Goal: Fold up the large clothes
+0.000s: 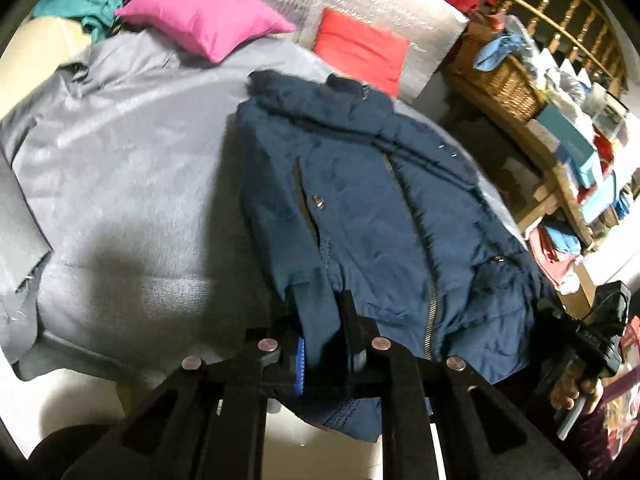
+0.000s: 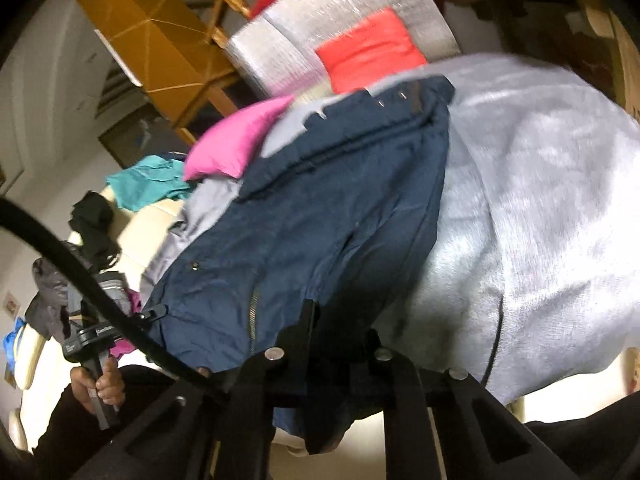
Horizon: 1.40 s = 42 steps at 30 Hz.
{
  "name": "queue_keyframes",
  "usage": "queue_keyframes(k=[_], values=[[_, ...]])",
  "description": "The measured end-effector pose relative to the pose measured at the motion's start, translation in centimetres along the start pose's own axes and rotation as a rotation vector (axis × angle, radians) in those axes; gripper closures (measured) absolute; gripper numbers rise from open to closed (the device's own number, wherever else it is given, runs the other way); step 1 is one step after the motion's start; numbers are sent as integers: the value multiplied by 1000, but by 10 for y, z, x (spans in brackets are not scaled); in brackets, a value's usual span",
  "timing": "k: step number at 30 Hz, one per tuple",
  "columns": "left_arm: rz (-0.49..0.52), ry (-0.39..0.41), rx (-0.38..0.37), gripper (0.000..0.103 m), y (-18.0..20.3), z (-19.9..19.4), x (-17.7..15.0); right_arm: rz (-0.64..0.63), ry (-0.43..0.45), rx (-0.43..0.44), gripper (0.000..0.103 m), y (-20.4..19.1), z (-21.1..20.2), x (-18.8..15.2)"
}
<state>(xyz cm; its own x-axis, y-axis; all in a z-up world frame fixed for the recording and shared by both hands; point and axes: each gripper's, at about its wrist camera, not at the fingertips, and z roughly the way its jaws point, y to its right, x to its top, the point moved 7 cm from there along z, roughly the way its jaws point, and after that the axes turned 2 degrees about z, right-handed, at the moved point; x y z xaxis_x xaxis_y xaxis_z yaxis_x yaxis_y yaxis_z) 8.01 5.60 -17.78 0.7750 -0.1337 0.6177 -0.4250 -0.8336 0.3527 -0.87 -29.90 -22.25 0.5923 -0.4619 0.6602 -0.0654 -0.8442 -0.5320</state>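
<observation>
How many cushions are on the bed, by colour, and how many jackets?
Pink cushion: 1
Red cushion: 1
Navy jacket: 1
Total: 3

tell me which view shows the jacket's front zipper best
The left wrist view. There the zipper runs nearly the whole length of the navy jacket, from collar to hem. In the right wrist view the jacket is blurred and only a short stretch of zipper shows near the hem.
</observation>
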Motion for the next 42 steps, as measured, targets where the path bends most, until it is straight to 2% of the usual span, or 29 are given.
queue_keyframes(k=[3,6,10,11,13,14,15,16,17,18,19,20,22,25,30,39,42], values=[[25,8,-15,88,11,-12,1,-52,14,16,90,-12,-14,1],[48,8,-22,88,18,-19,-5,-74,-13,5,90,-15,-18,0],[33,-71,36,88,5,8,-16,45,-126,-13,83,14,6,-8],[23,-96,41,88,1,14,-19,90,-158,-16,78,23,13,-10],[2,-150,75,86,-7,28,-28,153,-198,-33,54,40,25,-18],[-4,-172,85,83,-9,33,-31,188,-224,-53,34,49,33,-21],[-7,-195,91,81,-11,40,-33,241,-259,-69,33,57,42,-27],[-8,-202,93,75,-12,44,-35,286,-282,-49,34,62,50,-31],[-15,-211,88,70,-13,48,-36,295,-290,-44,49,64,56,-32],[-25,-219,83,70,-13,52,-38,279,-291,-61,67,66,59,-33],[-26,-220,82,70,-13,52,-40,260,-298,-76,72,67,60,-34],[-19,-214,83,74,-12,53,-40,253,-293,-65,78,64,59,-33],[1,-204,87,85,-11,50,-41,195,-255,-51,81,51,49,-27],[-5,-178,59,88,-11,43,-38,101,-180,-23,84,27,30,-16],[-8,-100,-14,89,0,15,-19,47,-74,51,91,1,2,8],[31,105,-101,89,34,-49,54,-36,145,114,92,-43,-43,62],[43,158,-116,90,42,-74,69,-49,199,127,93,-53,-65,77]])
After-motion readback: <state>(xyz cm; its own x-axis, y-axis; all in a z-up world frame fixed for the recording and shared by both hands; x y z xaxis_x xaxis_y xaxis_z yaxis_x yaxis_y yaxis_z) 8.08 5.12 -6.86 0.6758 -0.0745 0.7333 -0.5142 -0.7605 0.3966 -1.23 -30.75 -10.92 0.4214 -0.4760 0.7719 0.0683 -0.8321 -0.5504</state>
